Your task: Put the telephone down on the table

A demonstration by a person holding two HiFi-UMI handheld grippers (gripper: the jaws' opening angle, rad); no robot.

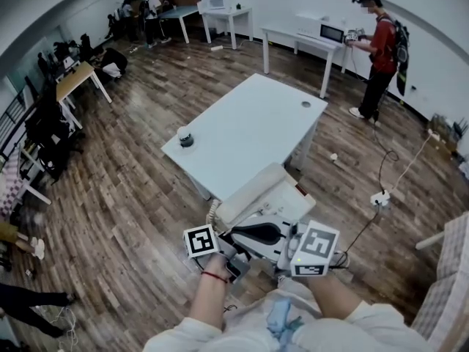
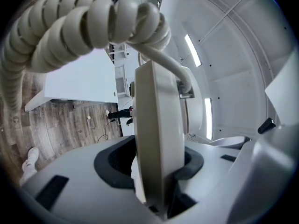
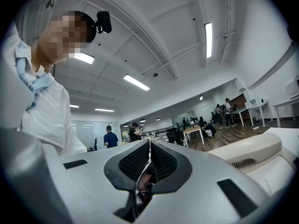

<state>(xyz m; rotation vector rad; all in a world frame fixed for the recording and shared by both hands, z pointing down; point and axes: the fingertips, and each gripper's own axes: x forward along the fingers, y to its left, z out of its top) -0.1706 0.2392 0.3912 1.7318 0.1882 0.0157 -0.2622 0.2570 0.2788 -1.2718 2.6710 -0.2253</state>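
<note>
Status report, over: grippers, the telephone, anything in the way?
Left gripper clamped on the telephone, at its edge; right gripper shut, nothing visible between jaws. Telephone aloft over floor, short of the table. Small jar near table's left corner.

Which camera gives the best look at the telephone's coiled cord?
The left gripper view: the coiled cord arcs across its top, every loop clear. The head view shows only a short stretch at the left edge of the telephone; the right gripper view shows none of it.
</note>
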